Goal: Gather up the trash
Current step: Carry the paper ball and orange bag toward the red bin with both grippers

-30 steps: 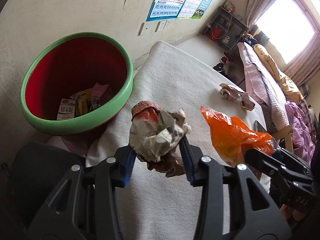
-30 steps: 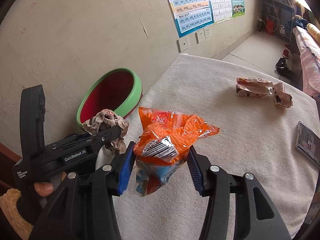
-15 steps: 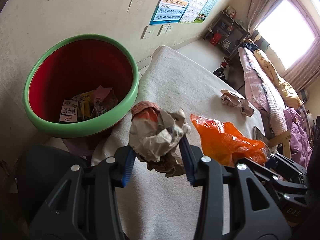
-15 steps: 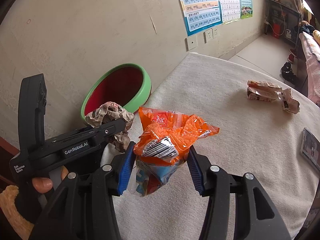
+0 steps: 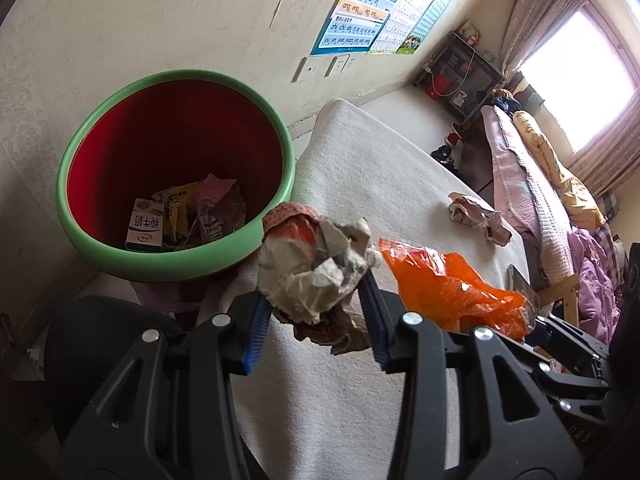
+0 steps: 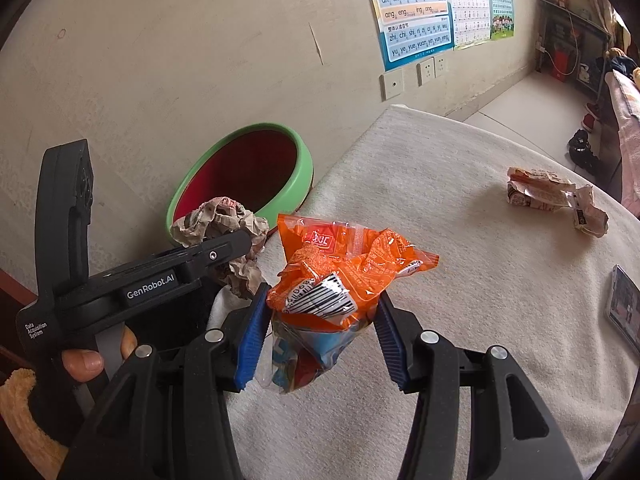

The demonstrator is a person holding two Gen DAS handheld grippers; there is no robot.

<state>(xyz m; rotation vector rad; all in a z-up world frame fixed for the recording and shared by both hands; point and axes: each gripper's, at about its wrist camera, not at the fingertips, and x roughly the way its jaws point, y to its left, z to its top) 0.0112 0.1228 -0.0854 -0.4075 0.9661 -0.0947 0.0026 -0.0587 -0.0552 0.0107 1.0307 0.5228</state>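
My left gripper (image 5: 314,312) is shut on a crumpled brown paper ball (image 5: 316,268) and holds it above the table's left edge, just right of the red bin with a green rim (image 5: 176,256). The bin holds a milk carton and wrappers. My right gripper (image 6: 318,320) is shut on an orange snack bag (image 6: 340,276), held above the white-covered table (image 6: 480,300). The bag also shows in the left wrist view (image 5: 448,288), the paper ball in the right wrist view (image 6: 224,224). Another crumpled wrapper (image 6: 552,200) lies farther out on the table.
The bin (image 6: 248,172) stands on the floor between the table and the wall (image 6: 200,60). A phone (image 6: 624,308) lies at the table's right edge. A bed with bedding (image 5: 540,184) is beyond the table. A dark chair seat (image 5: 100,328) is below the left gripper.
Both grippers have moved closer to the bin with their loads still held; the bin looks larger and nearer in both views.
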